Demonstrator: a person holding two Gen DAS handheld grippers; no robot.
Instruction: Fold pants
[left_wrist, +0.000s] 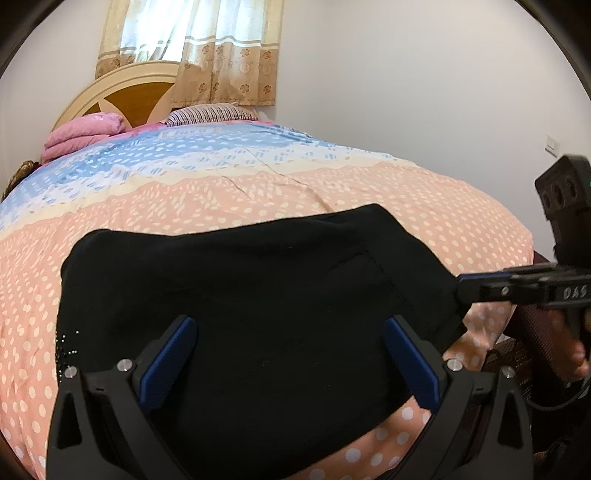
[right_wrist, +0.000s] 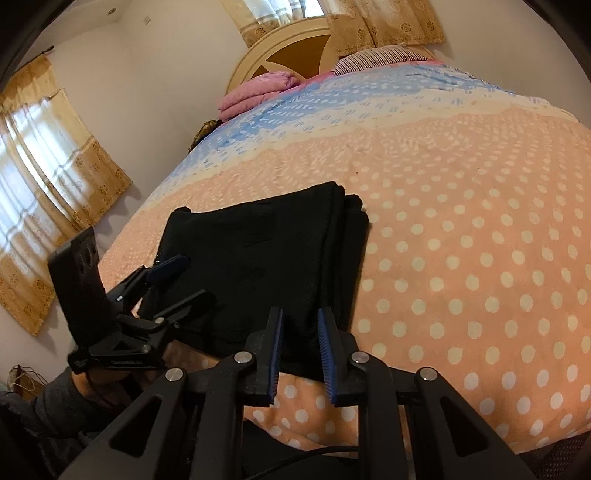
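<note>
The left gripper (left_wrist: 290, 325) hangs over the near part of the black pants (left_wrist: 258, 295), its blue-padded fingers (left_wrist: 173, 354) spread wide with the dark cloth showing between them; the pads grip nothing, and whether the tips brush the fabric cannot be told. The right gripper (right_wrist: 301, 317) sits at the pants' near right corner with its jaws drawn close but still parted by a narrow gap. Black cloth lies beyond that gap and spotted bedding below it, and the pads do not press on anything. From the left wrist view the same gripper reaches in from the right, its tip just at the pants' right edge.

The pants (right_wrist: 266, 254) lie folded into a compact, roughly rectangular stack, with several layered edges showing along the right side and a faint pocket outline on top. A few small shiny studs dot the left edge. They rest on the peach, white-dotted part of the bedspread (right_wrist: 461, 240), near its front edge and well apart from the pink folded blanket (left_wrist: 85, 134) by the headboard.
</note>
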